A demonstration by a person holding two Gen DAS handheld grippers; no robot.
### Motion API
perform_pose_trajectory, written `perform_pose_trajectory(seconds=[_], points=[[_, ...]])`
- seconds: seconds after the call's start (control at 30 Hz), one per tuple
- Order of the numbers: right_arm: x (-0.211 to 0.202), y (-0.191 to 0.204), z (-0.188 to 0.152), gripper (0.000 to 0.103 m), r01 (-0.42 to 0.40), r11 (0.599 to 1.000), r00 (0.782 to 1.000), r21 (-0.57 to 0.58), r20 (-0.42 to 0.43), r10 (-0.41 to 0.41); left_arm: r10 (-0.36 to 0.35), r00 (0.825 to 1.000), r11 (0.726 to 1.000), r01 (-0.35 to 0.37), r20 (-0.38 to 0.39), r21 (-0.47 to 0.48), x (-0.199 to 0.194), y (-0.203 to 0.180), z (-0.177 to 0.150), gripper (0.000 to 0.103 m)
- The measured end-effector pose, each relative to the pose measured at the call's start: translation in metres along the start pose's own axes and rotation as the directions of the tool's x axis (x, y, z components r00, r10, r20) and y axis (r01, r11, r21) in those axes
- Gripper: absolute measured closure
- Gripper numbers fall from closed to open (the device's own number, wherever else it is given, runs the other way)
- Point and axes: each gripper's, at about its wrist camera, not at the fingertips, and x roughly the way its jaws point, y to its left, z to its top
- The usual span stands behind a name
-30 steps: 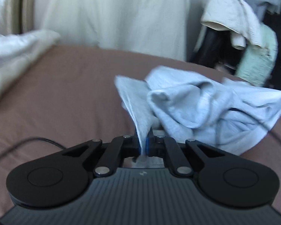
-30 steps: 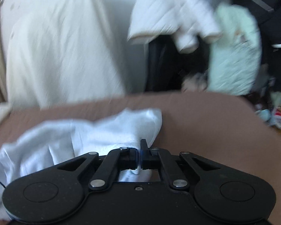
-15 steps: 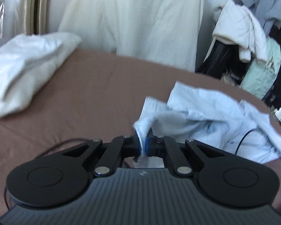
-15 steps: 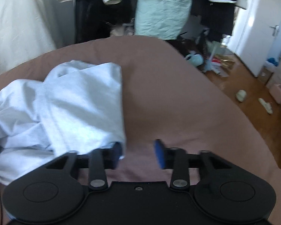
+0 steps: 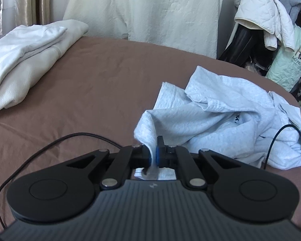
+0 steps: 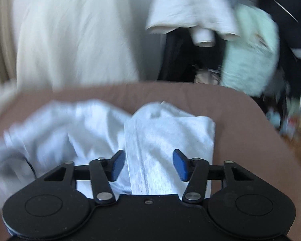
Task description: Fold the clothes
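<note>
Soft, limp grey garment [image 5: 220, 120] lies crumpled on the brown bed [image 5: 100, 84], my left hand-held gripper [image 5: 154, 152] clamped on its edge, my right hand-held gripper [image 6: 148, 165] apart over another fold I would pinch.
</note>
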Motion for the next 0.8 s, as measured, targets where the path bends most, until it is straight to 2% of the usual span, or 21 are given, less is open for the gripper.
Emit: perform_pose_trajectory(seconds=[0.07, 0.1, 0.13, 0.17, 0.23, 0.27, 0.3, 0.33, 0.37, 0.47, 0.5, 0.53, 0.6, 0.7, 0.73, 0.77, 0.8], points=[[0.023, 0.015, -0.005, 0.037, 0.026, 0.991, 0.995, -0.128, -0.091, -0.038, 0.005, 1.000, 1.000, -0.005, -0.004, -0.001, 0.001, 0.000, -0.001, 0.099], [0.032, 0.016, -0.009, 0.054, 0.054, 0.983, 0.990, -0.174, -0.119, -0.076, 0.006, 1.000, 1.000, -0.006, -0.006, -0.003, 0.001, -0.001, -0.001, 0.099], [0.038, 0.014, -0.015, 0.085, 0.088, 0.973, 0.983, -0.214, -0.139, -0.120, 0.007, 1.000, 1.000, -0.007, -0.006, -0.003, 0.000, -0.001, -0.001, 0.099], [0.038, 0.003, -0.018, 0.096, 0.127, 0.975, 0.975, -0.182, -0.160, -0.157, 0.009, 1.000, 1.000, -0.009, -0.003, 0.001, 0.000, -0.001, -0.001, 0.099], [0.019, -0.034, -0.022, 0.096, 0.166, 0.986, 0.976, 0.015, -0.149, -0.162, 0.020, 1.000, 1.000, -0.020, 0.005, 0.013, -0.001, 0.000, -0.002, 0.099], [0.006, -0.054, -0.023, 0.096, 0.184, 0.975, 0.978, 0.126, -0.123, -0.169, 0.031, 0.999, 0.999, -0.031, 0.008, 0.016, -0.001, 0.001, -0.002, 0.099], [-0.008, -0.071, -0.026, 0.096, 0.242, 0.947, 0.969, 0.212, -0.108, -0.223, 0.041, 0.999, 0.999, -0.042, 0.007, 0.016, 0.000, 0.002, -0.002, 0.099], [-0.020, -0.087, -0.031, 0.096, 0.337, 0.902, 0.941, 0.271, -0.115, -0.317, 0.054, 0.999, 0.998, -0.054, 0.005, 0.017, 0.002, 0.002, -0.003, 0.099], [-0.032, -0.103, -0.036, 0.097, 0.435, 0.841, 0.900, 0.321, -0.133, -0.415, 0.072, 0.997, 0.997, -0.072, 0.001, 0.022, 0.003, 0.003, -0.003, 0.099], [-0.048, -0.133, -0.057, 0.096, 0.569, 0.712, 0.819, 0.411, -0.214, -0.531, 0.141, 0.990, 0.987, -0.141, -0.005, 0.078, 0.005, -0.002, -0.005, 0.097], [-0.048, -0.135, -0.059, 0.096, 0.571, 0.707, 0.819, 0.417, -0.222, -0.530, 0.151, 0.989, 0.984, -0.149, -0.010, 0.093, 0.005, -0.004, -0.005, 0.097], [-0.046, -0.135, -0.058, 0.097, 0.559, 0.717, 0.827, 0.416, -0.221, -0.516, 0.153, 0.988, 0.983, -0.151, -0.012, 0.101, 0.004, -0.005, -0.004, 0.097], [-0.042, -0.134, -0.058, 0.097, 0.534, 0.737, 0.844, 0.414, -0.219, -0.489, 0.110, 0.994, 0.991, -0.110, 0.001, 0.076, -0.008, -0.005, 0.002, 0.095], [-0.036, -0.133, -0.057, 0.094, 0.496, 0.765, 0.868, 0.411, -0.216, -0.447, 0.019, 1.000, 0.999, -0.019, 0.019, 0.030, -0.027, -0.004, 0.011, 0.080], [-0.038, -0.129, -0.053, 0.083, 0.487, 0.774, 0.873, 0.405, -0.195, -0.448, -0.015, 1.000, 1.000, 0.014, 0.009, 0.015, -0.031, -0.005, 0.012, 0.071], [-0.044, -0.125, -0.051, 0.065, 0.460, 0.785, 0.886, 0.415, -0.157, -0.436, -0.048, 0.999, 0.999, 0.048, 0.000, -0.001, -0.035, -0.005, 0.013, 0.068], [-0.049, -0.122, -0.049, 0.058, 0.425, 0.797, 0.901, 0.429, -0.115, -0.418, -0.079, 0.997, 0.997, 0.079, -0.016, -0.014, -0.037, -0.006, 0.013, 0.068]])
